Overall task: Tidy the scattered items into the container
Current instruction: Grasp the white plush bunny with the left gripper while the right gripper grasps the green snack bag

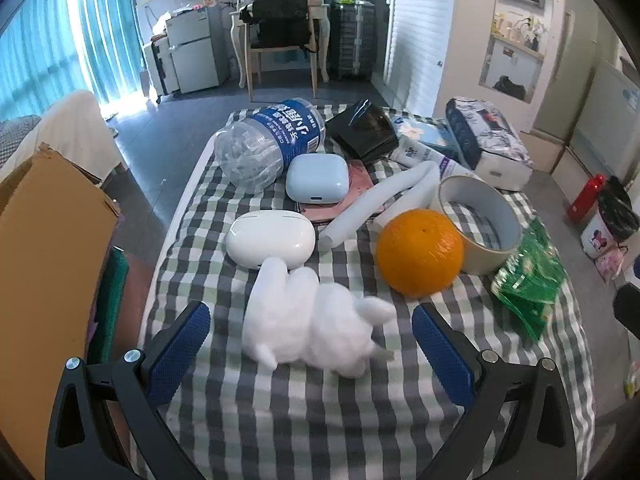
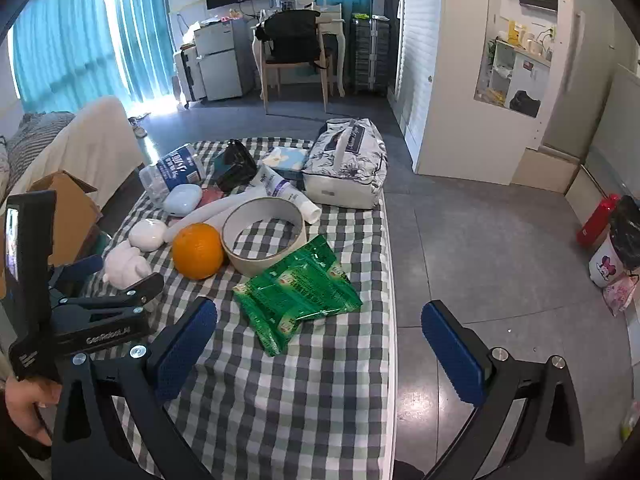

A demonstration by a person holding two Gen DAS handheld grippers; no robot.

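Observation:
A white plush toy (image 1: 316, 322) lies on the checked tablecloth (image 1: 280, 420), between the open blue pads of my left gripper (image 1: 312, 344), which do not touch it. Behind it lie a white case (image 1: 272, 238), a pale blue case (image 1: 317, 176), an orange (image 1: 420, 252), a tape roll (image 1: 480, 224), a water bottle (image 1: 268, 140) and a green packet (image 1: 528, 280). The cardboard box (image 1: 44, 264) stands at the left. My right gripper (image 2: 320, 340) is open and empty, near the green packet (image 2: 296, 300) at the table's right edge. The plush toy (image 2: 124, 264) shows there too.
A tissue pack (image 2: 348, 164), a white tube (image 2: 288, 196), a black pouch (image 2: 236, 166) and a pink item (image 1: 340, 204) crowd the table's far end. A chair (image 2: 296, 52), fridge and suitcase stand behind. A red bottle and bags (image 2: 612, 248) sit on the floor right.

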